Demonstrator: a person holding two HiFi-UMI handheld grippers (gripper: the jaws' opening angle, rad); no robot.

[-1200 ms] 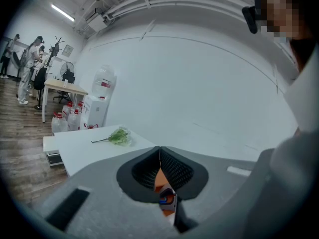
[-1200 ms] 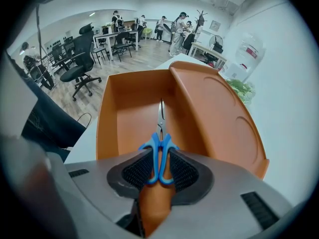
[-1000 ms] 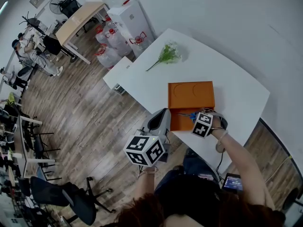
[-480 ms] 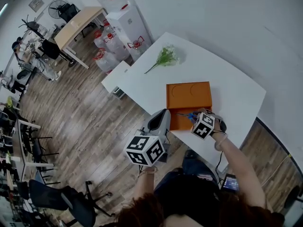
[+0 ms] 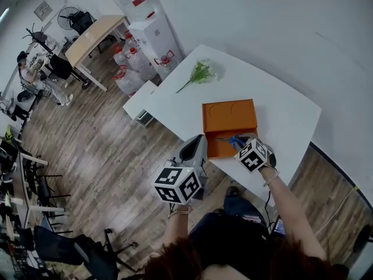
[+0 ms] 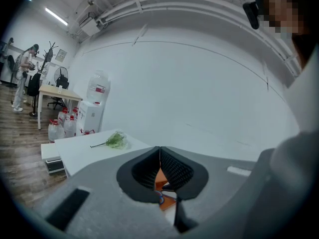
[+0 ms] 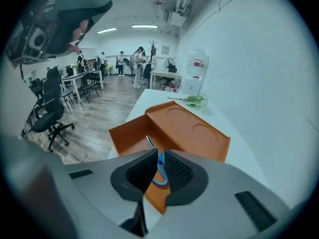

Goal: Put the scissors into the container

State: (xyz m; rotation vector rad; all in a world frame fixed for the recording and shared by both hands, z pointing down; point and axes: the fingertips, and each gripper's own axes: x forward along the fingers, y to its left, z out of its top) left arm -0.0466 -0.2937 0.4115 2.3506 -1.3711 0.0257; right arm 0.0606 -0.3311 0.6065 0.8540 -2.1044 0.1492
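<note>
You're at the pick-up step: your right gripper point(image 7: 158, 158) is closing its jaws on the scissors point(image 5: 233, 140). The blue handle loop stands upright between the two ribbed pads, which look to be pinching its upper part already. The scissors sit at the near edge of the orange container point(image 5: 228, 114), at about 10 o'clock from your right gripper's marker cube in the head view. Their blade points away over the lower orange section at the container's near edge. I can't tell whether they rest inside that section or only across its rim. Your left gripper point(image 6: 159, 154) has its jaws fully together with nothing between them. It hangs off the table point(image 5: 280, 107) at about 7 o'clock from the container and takes no part in this. A green sprig point(image 5: 201, 72) lies well apart at the table's far end, at 11 o'clock from the container, and is out of your way. For the next move, I'd finish the squeeze until the handle stops shifting. Then lift just clear of the rim, carry the scissors over the open compartment, and lower them flat before you let go. A thin loop can pivot in the pads, so watch the blade tip.
</note>
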